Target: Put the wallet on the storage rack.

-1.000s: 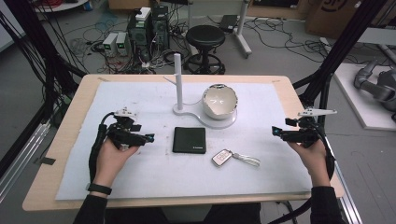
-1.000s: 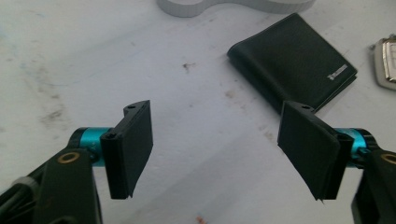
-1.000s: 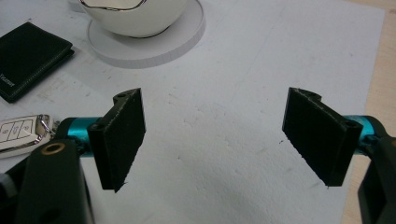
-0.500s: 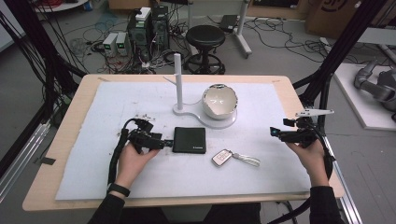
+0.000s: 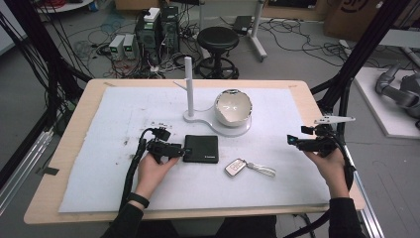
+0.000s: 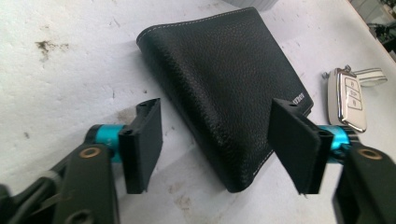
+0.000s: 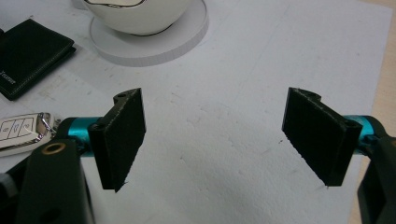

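Left gripper view puts your left gripper (image 6: 215, 142) low over the white mat (image 6: 56, 84), jaws spread wide and gripping nothing, with the near corner of the black leather wallet (image 6: 219, 88) lying flat in the gap between them; the wallet's stitched edge runs close to your right-hand pad while the left-hand pad stands clear of it over bare mat. Just beyond that right-hand pad, apart from the wallet, lies the car key fob (image 6: 348, 98) with its strap trailing away. In the right gripper view your right gripper (image 7: 212, 140) is likewise wide open and empty, with only bare mat between the pads; the key fob (image 7: 21, 133) sits outside your left-hand pad, the wallet (image 7: 30, 56) farther out on that same side, and ahead of the jaws to the left stands the white bowl (image 7: 135, 14) on its round white base (image 7: 154, 44). From the high view, your left hand (image 5: 156, 166) holds its gripper against the wallet's (image 5: 201, 148) left edge, the fob (image 5: 236, 167) lies near its lower right corner, and your right hand (image 5: 329, 166) holds its gripper (image 5: 292, 141) well apart toward the mat's right side. Past the wallet, the bowl (image 5: 233, 106) and a white upright post (image 5: 188, 84) share the base.
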Action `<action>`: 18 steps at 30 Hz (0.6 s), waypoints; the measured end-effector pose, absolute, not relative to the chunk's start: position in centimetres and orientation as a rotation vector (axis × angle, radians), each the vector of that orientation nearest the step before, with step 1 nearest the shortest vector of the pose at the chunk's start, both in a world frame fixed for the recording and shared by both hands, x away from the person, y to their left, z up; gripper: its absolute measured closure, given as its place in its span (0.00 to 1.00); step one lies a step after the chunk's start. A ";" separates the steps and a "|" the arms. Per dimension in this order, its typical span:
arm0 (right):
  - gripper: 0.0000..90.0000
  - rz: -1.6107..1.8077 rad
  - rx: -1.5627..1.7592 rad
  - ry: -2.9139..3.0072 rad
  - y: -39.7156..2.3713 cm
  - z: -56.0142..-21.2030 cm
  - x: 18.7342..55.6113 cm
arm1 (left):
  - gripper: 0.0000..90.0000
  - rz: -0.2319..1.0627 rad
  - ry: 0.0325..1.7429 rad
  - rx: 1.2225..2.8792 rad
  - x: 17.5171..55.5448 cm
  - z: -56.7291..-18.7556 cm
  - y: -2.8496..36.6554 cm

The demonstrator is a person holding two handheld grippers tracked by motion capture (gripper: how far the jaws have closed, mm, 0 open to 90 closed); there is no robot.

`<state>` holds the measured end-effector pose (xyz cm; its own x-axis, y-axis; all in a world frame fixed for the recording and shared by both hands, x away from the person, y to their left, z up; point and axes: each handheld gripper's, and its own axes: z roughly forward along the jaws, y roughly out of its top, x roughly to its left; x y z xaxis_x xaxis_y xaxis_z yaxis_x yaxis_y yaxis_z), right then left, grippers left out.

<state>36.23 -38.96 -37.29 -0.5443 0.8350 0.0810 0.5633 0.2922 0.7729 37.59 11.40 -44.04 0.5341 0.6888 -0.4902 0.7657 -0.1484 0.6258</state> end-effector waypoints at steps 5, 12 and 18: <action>0.24 1.121 1.261 2.227 -39.0 -37.2 36.2 | 0.52 -0.111 1.201 1.863 37.6 -44.2 11.2; 0.24 1.124 1.263 2.228 -38.9 -37.3 36.2 | 0.64 -0.101 1.233 1.824 37.6 -44.6 11.2; 0.26 1.118 1.267 2.233 -38.8 -37.4 36.3 | 0.73 -0.082 1.248 1.785 37.3 -45.0 11.0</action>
<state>36.29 -38.83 -37.39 -0.5448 0.8343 0.0843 0.5674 0.2927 0.7697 37.26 11.04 -44.95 0.4823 0.7063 -0.5183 0.7679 -0.0562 0.6380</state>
